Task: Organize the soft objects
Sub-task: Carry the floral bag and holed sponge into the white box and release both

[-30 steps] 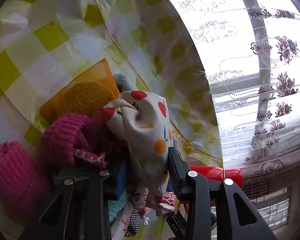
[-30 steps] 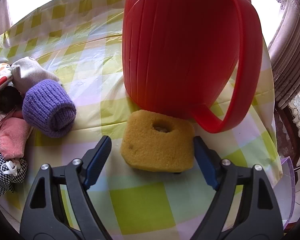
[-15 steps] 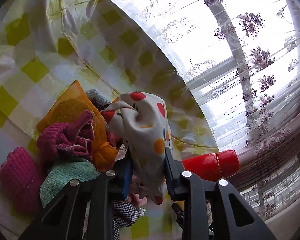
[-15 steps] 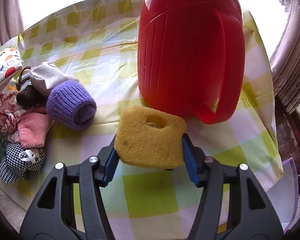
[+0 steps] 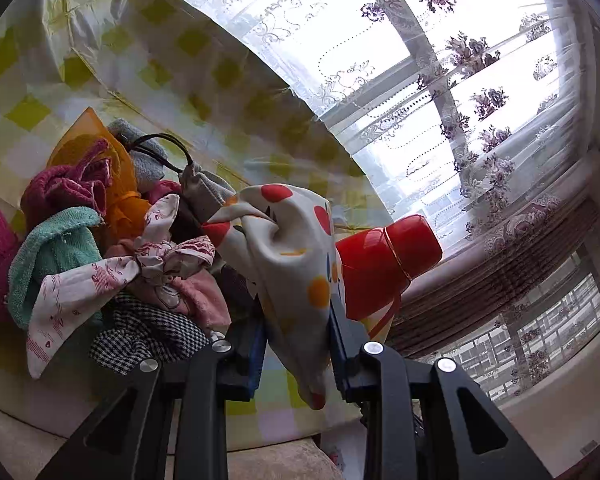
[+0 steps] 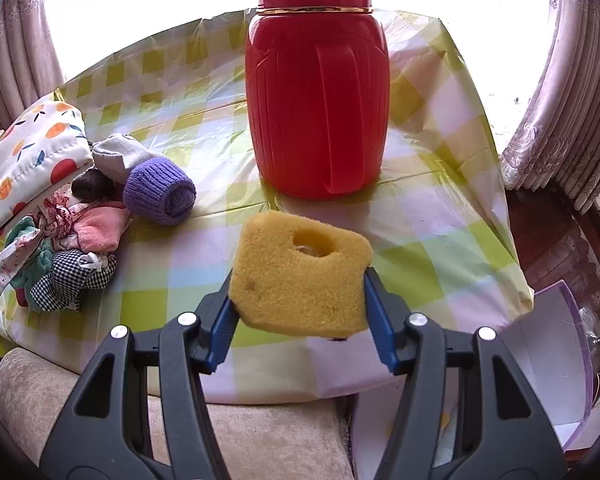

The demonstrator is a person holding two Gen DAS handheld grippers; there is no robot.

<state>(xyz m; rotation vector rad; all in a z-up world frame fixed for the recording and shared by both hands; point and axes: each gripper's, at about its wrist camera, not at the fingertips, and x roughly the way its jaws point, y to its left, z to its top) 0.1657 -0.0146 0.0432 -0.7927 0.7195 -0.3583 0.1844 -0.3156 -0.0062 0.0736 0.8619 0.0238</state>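
I see bare checked tablecloth [image 6: 440, 216] at the right and middle of the right view, room to pass. The big red jug [image 6: 318, 96] blocks the top middle. The heap of soft things [image 6: 72, 232] fills the left side, with the purple sock roll [image 6: 158, 192] beside it

A table under a yellow-checked cloth [image 6: 440, 208] carries a red flask [image 6: 316, 92], a rolled purple sock [image 6: 158, 192] and a heap of cloths [image 6: 60, 256].
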